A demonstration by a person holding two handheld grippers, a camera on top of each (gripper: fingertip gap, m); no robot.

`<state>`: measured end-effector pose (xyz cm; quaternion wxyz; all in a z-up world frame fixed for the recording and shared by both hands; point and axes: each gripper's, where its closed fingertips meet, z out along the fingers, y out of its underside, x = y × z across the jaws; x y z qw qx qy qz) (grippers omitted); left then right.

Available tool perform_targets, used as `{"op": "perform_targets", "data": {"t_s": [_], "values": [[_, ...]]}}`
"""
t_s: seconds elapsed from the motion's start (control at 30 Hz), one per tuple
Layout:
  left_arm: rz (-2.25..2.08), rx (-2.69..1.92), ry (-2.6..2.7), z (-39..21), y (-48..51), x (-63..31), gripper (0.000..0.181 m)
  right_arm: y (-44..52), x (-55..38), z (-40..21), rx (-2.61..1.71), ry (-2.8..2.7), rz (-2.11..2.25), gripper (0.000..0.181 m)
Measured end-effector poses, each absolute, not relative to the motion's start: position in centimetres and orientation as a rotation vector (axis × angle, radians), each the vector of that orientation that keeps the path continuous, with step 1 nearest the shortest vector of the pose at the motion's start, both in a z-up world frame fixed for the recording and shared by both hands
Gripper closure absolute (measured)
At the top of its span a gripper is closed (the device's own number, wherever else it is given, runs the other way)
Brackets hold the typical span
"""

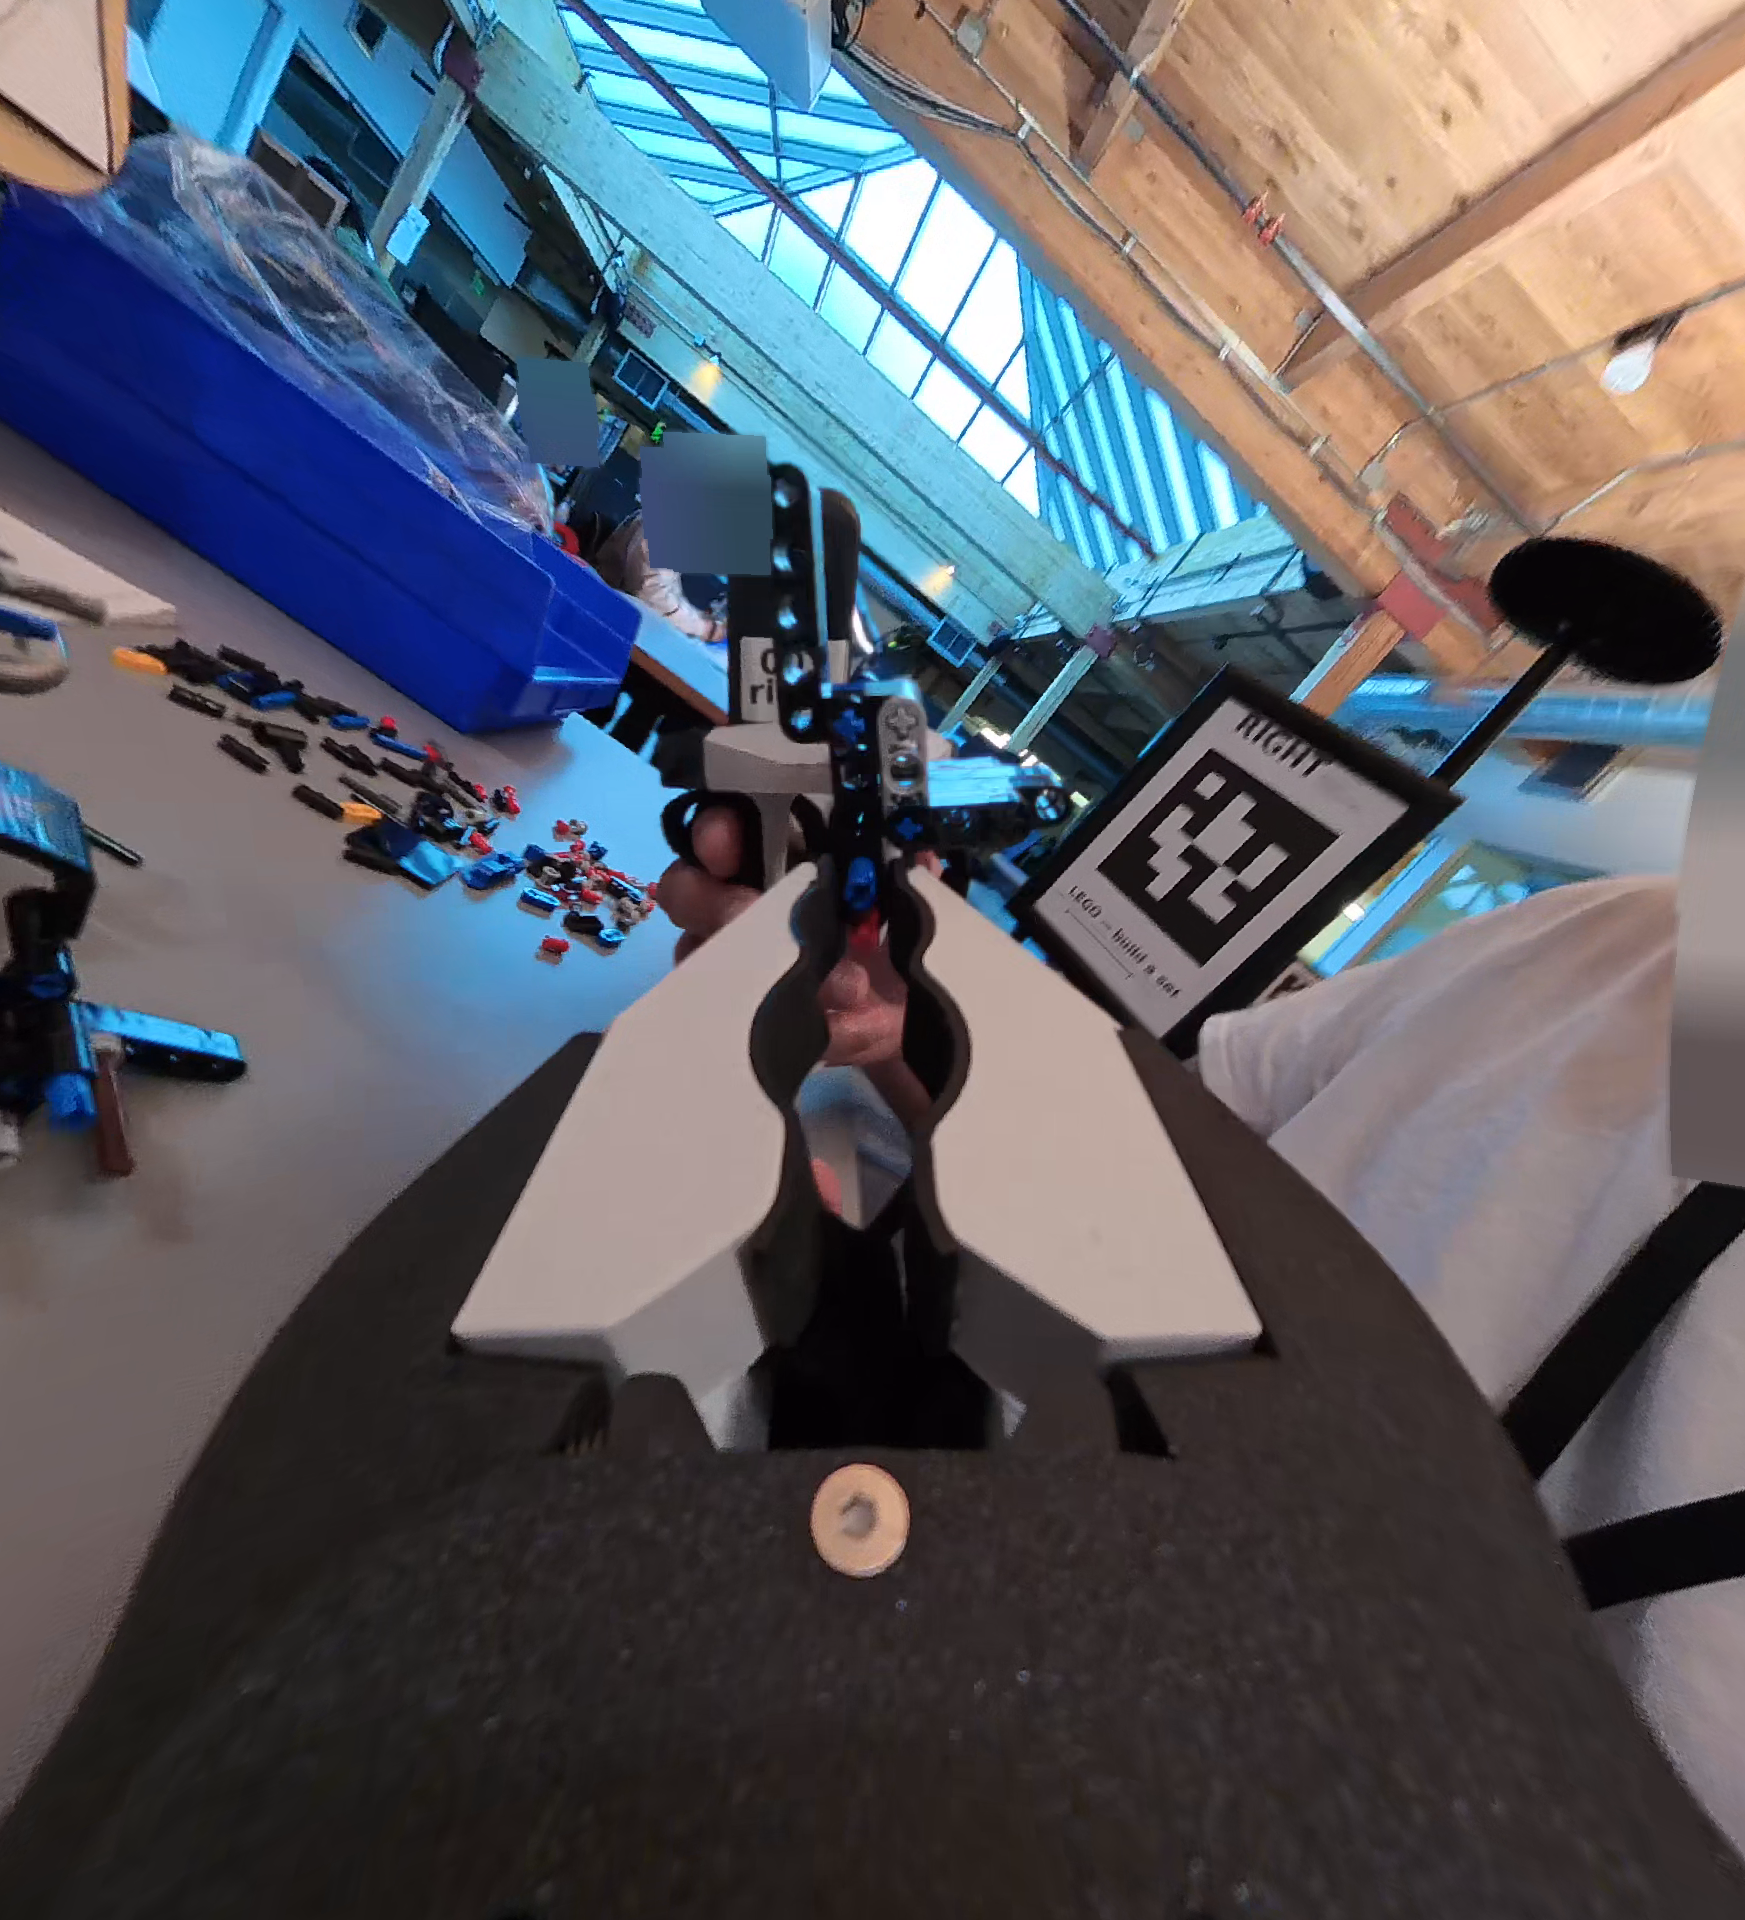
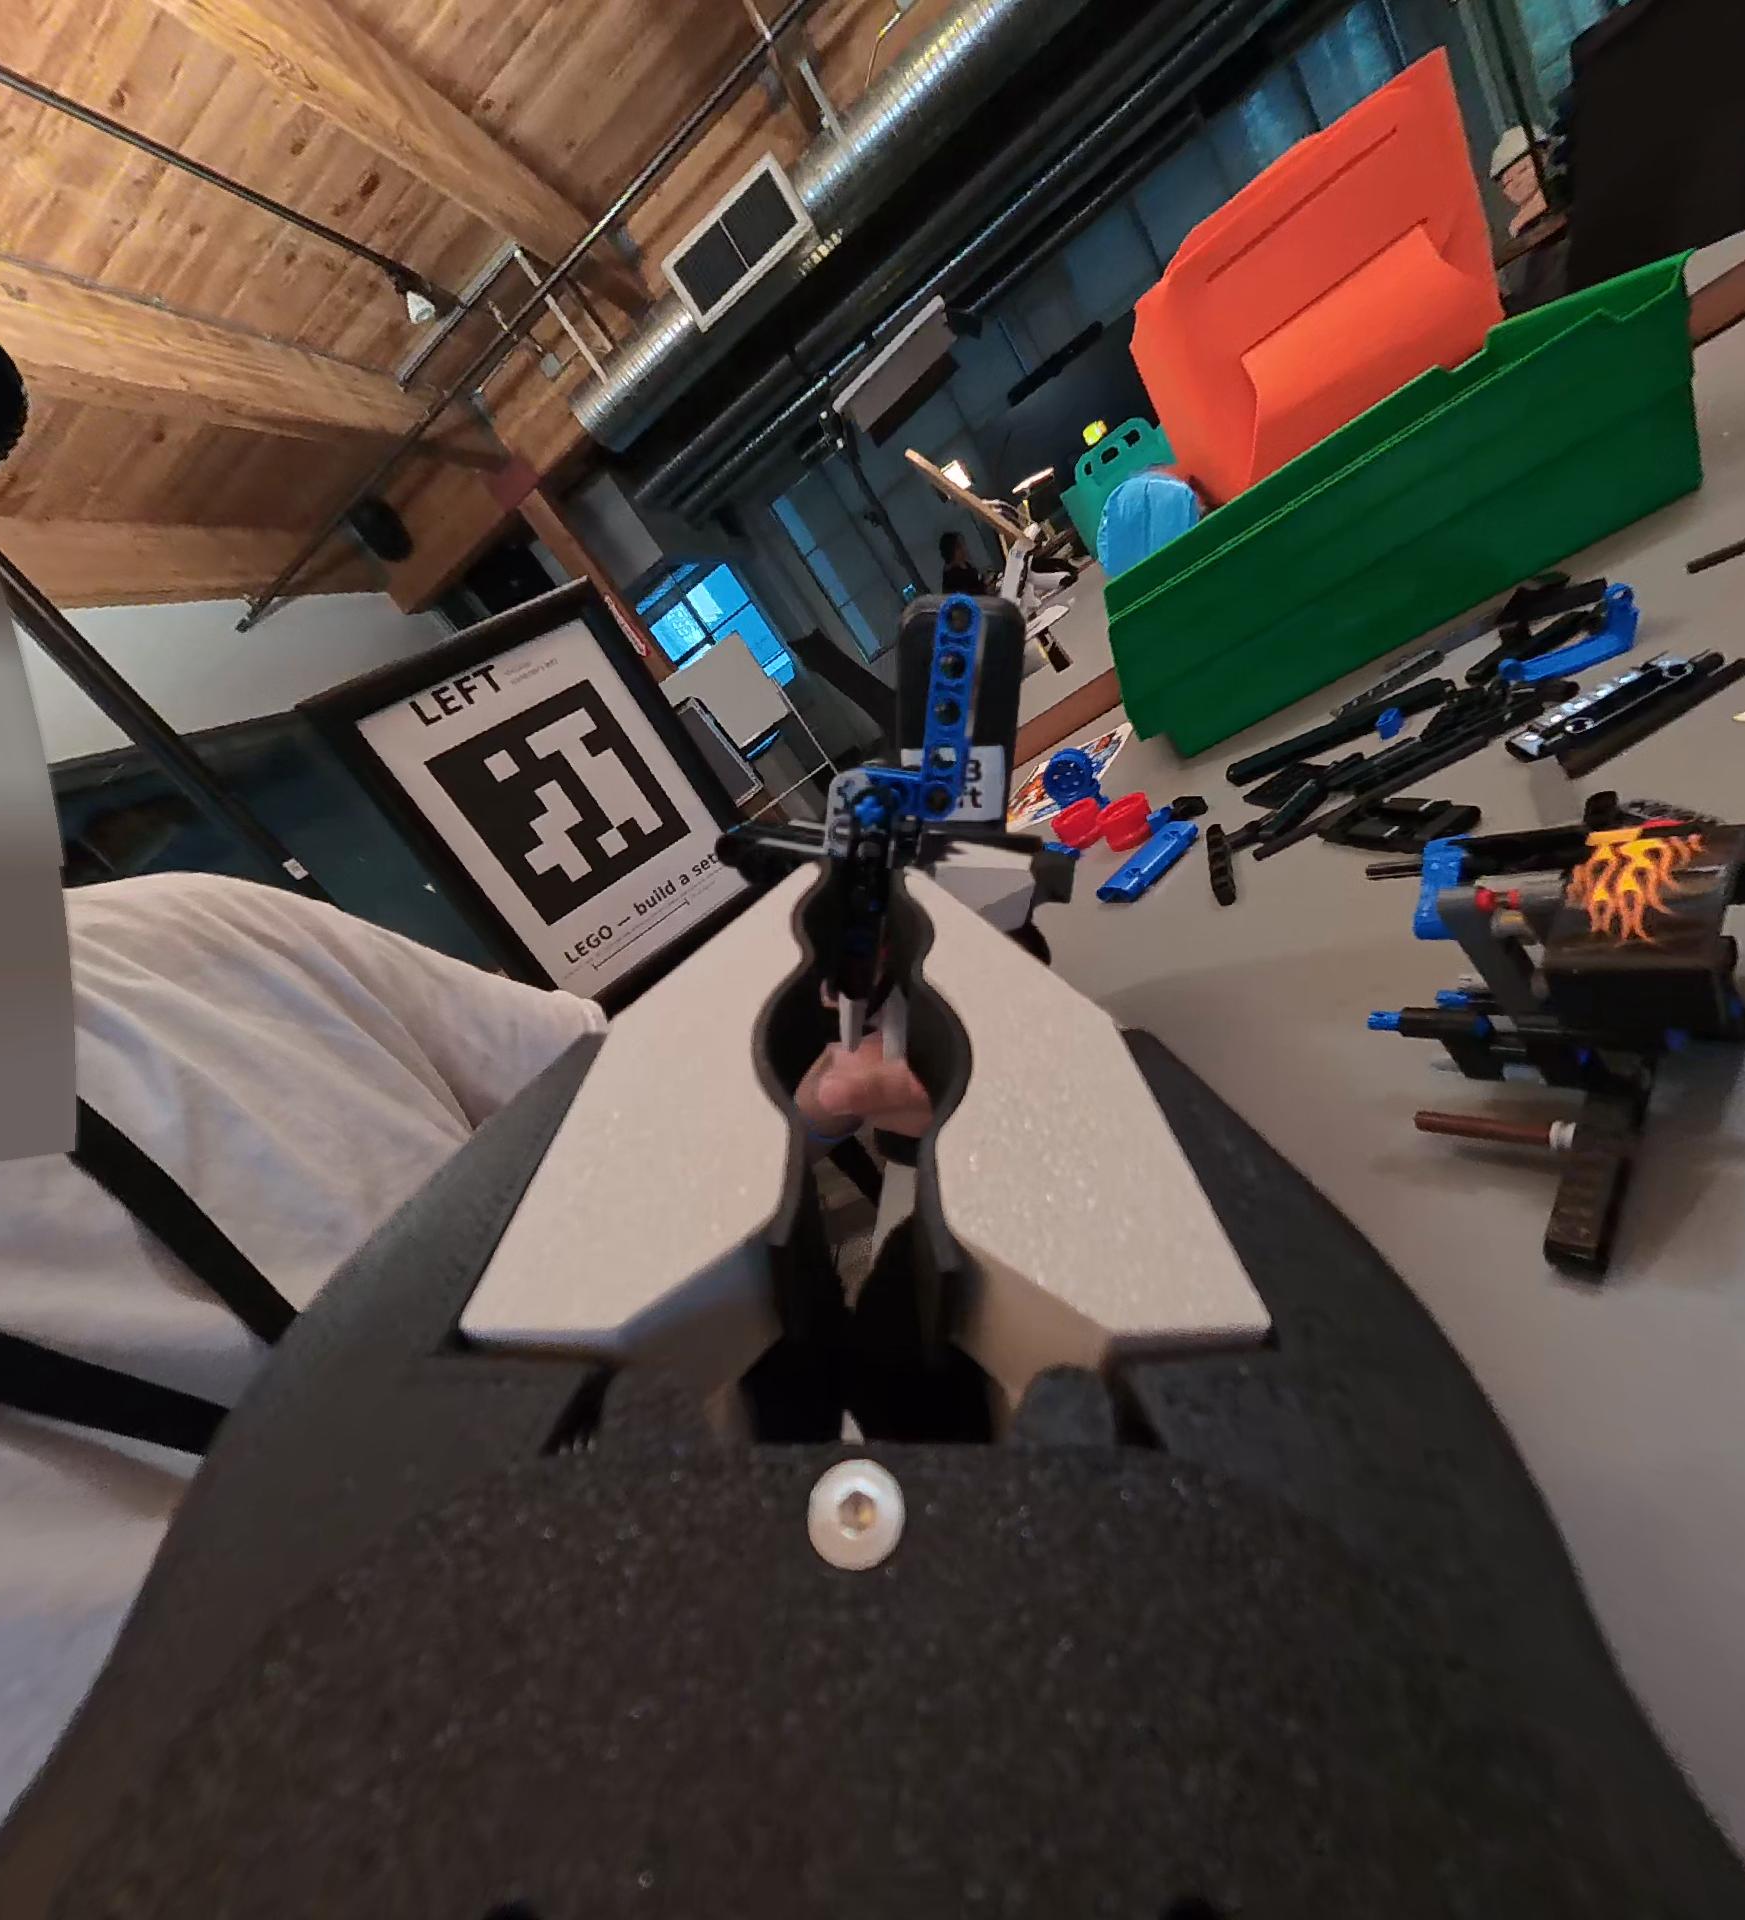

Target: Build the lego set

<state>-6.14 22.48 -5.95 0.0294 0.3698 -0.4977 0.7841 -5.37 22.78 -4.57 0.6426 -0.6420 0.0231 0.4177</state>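
Observation:
My left gripper (image 1: 860,883) is shut on the lower end of a small lego assembly (image 1: 852,748). It is a black holed beam with blue pins, a grey piece and a cross beam, held in the air above the table. My right gripper (image 2: 863,883) faces it and is shut on the same assembly, where a blue angled beam (image 2: 948,696) sticks up. Each gripper shows behind the assembly in the other's view: the right one (image 1: 764,779) and the left one (image 2: 993,873). A hand shows through the gap between the fingers.
A part-built black and blue model with a flame sticker (image 2: 1626,935) stands on the grey table (image 2: 1367,1455); it also shows in the left wrist view (image 1: 26,997). Loose lego parts (image 1: 411,790) (image 2: 1470,727) lie scattered. A blue bin (image 1: 255,416), a green bin (image 2: 1419,561) and two marker boards (image 1: 1221,842) (image 2: 556,800) stand around. My left and right fingertips are right by each other.

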Motion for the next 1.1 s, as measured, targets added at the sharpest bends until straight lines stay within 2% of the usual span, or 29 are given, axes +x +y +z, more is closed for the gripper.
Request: {"op": "perform_targets", "data": {"t_s": [0.13,0.33,0.83,1.1], "values": [[2.410,1.180,-1.395,-5.8,23.6,-5.6,0.176,22.8,-5.1,-5.2,-1.509,0.045,0.920,0.159],[2.409,1.164,-1.534,-6.2,22.9,-6.0,0.176,22.9,-5.8,-6.0,-1.615,-0.033,0.791,0.174],[2.431,1.150,-1.603,-6.4,22.6,-6.2,0.176,22.4,-5.9,-6.4,-1.644,-0.017,0.850,0.175],[2.270,1.089,-1.728,-7.5,22.0,-6.8,0.176,21.9,-6.5,-7.6,-1.747,-0.069,0.863,0.175]]}}
